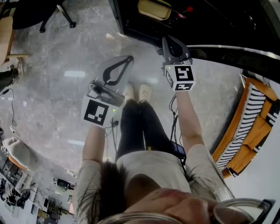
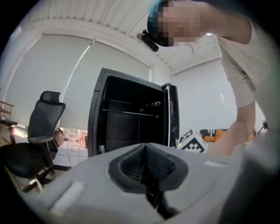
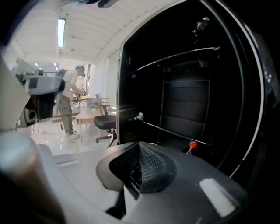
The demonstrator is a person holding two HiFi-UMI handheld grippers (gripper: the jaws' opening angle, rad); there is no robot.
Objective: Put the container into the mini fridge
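The black mini fridge [image 1: 205,26] stands open in front of me, its dark inside with wire shelves [image 3: 183,96] filling the right gripper view. A beige-topped container [image 1: 154,8] shows at the fridge's top edge in the head view; which shelf it rests on I cannot tell. A red-capped bottle [image 3: 192,145] stands low inside. My right gripper [image 1: 168,39] is shut and empty just outside the opening, its pads pressed together [image 3: 139,144]. My left gripper [image 1: 130,57] is shut and empty too, held further back; the fridge [image 2: 131,118] and its door [image 2: 173,116] lie ahead of it.
A black office chair [image 2: 41,131] stands left of the fridge. An orange seat with a striped cushion [image 1: 249,127] is at my right. Cables [image 1: 173,109] trail on the grey floor by my feet. A person [image 3: 68,103] stands far off by a table.
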